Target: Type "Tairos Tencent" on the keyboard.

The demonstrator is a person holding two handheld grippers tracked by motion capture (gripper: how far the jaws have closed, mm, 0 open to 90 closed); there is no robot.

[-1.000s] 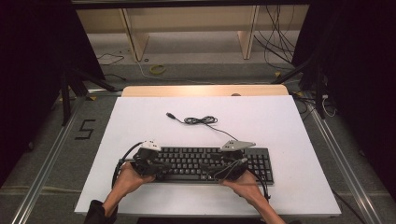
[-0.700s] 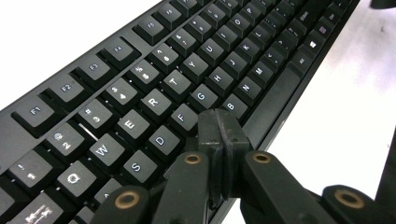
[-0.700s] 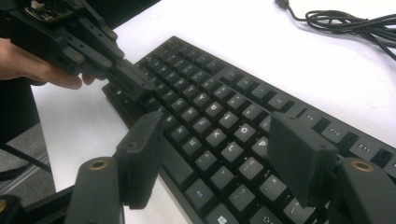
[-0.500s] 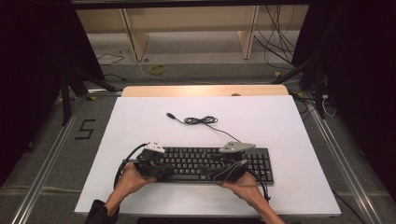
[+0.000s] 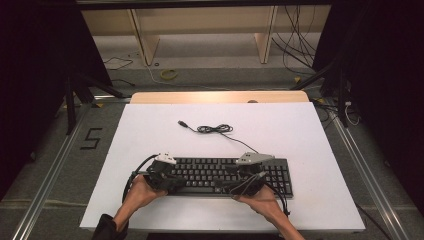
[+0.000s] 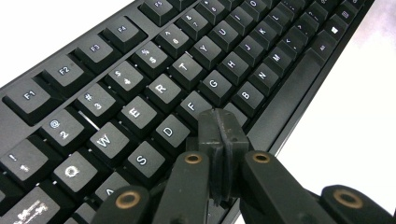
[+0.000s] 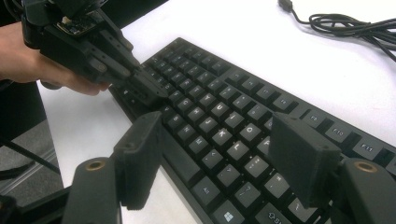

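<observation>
A black keyboard (image 5: 215, 175) lies on the white board near the person's edge, and its cable (image 5: 215, 129) coils behind it with the USB plug (image 5: 182, 123) loose. My left gripper (image 5: 172, 181) hovers over the keyboard's left letter keys. Its jaws are shut with nothing between them, tips (image 6: 219, 133) just below the F key (image 6: 191, 105). My right gripper (image 5: 242, 184) is over the right half of the letter keys (image 7: 219, 140), open wide and empty. In the right gripper view the left gripper (image 7: 147, 91) points at the keys from the upper left.
The white board (image 5: 325, 150) has bare room behind and to both sides of the keyboard. A wooden strip (image 5: 215, 96) runs along its far edge. Metal rails, a floor mark "5" (image 5: 90, 138) and loose cables (image 5: 295, 50) lie beyond the board.
</observation>
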